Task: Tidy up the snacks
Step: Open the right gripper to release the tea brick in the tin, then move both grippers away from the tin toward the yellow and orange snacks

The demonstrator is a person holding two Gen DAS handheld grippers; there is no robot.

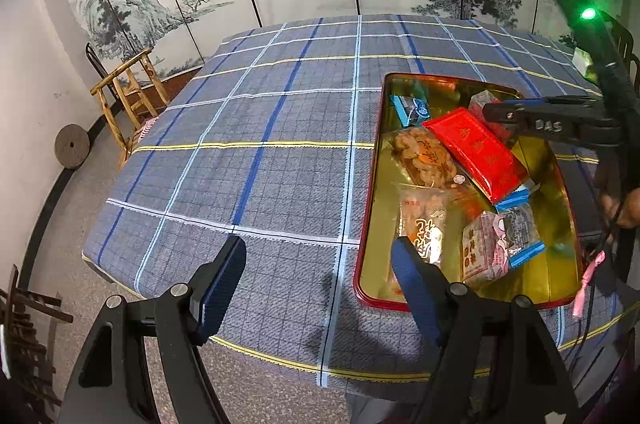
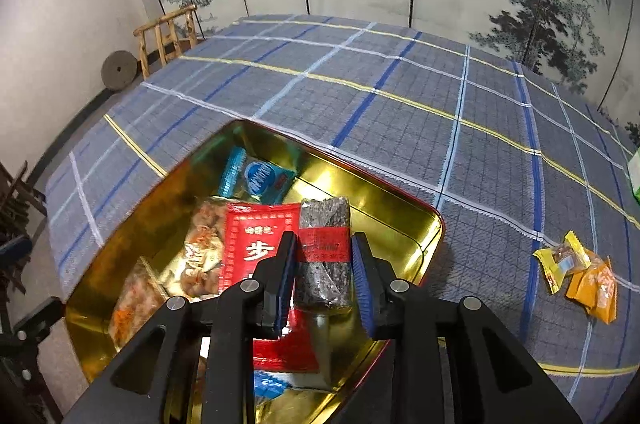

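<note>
A red-rimmed gold tin (image 1: 370,184) (image 2: 400,212) sits on the plaid tablecloth and holds several snack packets. Among them are a red packet (image 1: 476,152) (image 2: 256,244) and a blue one (image 1: 412,110) (image 2: 260,176). My right gripper (image 2: 324,264) hangs over the tin, shut on a dark sesame bar (image 2: 324,220) with a red band. The bar points away along the fingers. In the left wrist view the right gripper (image 1: 496,114) reaches in from the right. My left gripper (image 1: 318,244) stands open and holds nothing, at the tin's near left corner.
Two orange and yellow packets (image 2: 580,272) lie on the cloth to the right of the tin. A green box (image 2: 634,176) shows at the right edge. Beyond the table's left side stand a wooden chair (image 1: 128,92) and a stone wheel (image 1: 72,146). A painted screen closes the back.
</note>
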